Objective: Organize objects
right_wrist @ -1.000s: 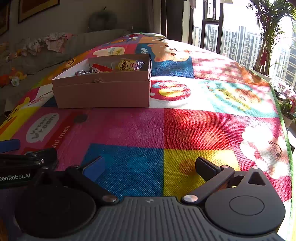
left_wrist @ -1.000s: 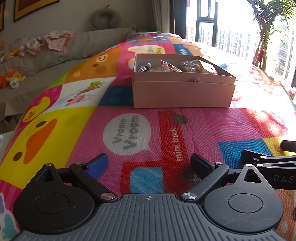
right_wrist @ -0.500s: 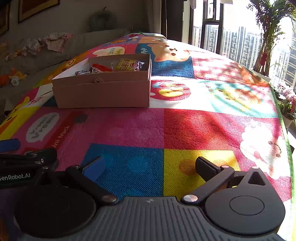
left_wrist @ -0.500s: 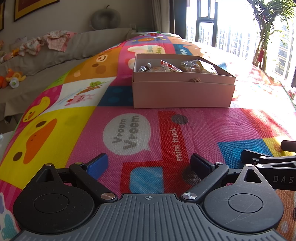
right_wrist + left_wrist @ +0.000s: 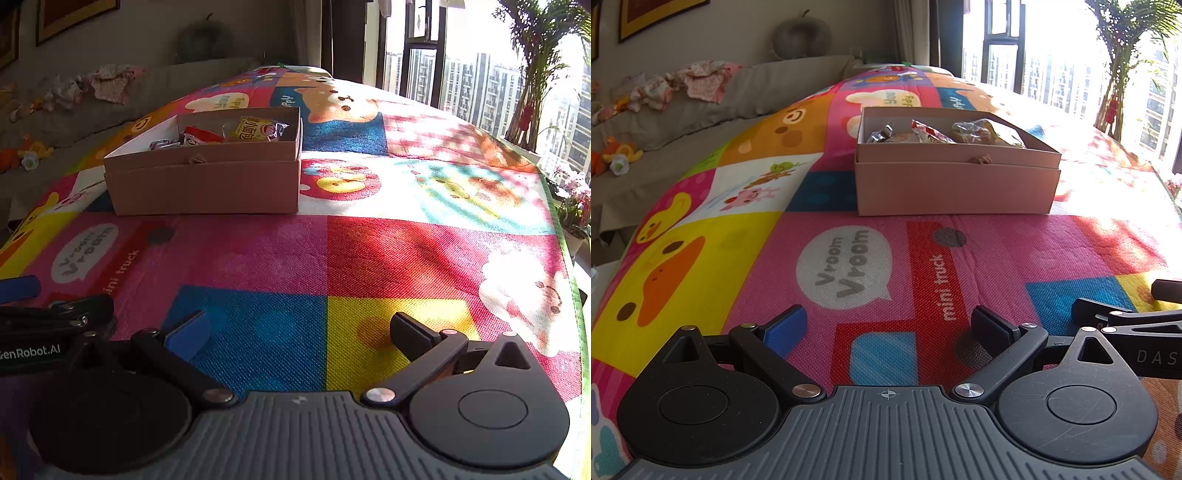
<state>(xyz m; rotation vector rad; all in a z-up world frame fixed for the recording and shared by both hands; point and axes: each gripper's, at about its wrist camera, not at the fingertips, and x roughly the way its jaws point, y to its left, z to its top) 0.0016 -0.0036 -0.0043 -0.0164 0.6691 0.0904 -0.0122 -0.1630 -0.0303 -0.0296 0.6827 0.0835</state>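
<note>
Both grippers rest low over the play mat (image 5: 713, 258), each with its 2 fingers spread apart and nothing between them: the left gripper (image 5: 886, 328) sits above the red "mini truck" print, the right gripper (image 5: 295, 332) above the blue and yellow squares. Toward 12 o'clock from the left gripper, and toward 11 o'clock from the right one, stands the open cardboard box (image 5: 956, 188) on the mat, well apart from both. Inside it lie snack packets: a red-and-white packet (image 5: 201, 136), a clear bag (image 5: 982, 131), and a crinkled silver wrapper (image 5: 881, 133). Only the right wrist view shows the yellow label (image 5: 255, 130) on the clear bag; only the left wrist view shows the duck print at 9 o'clock.
</note>
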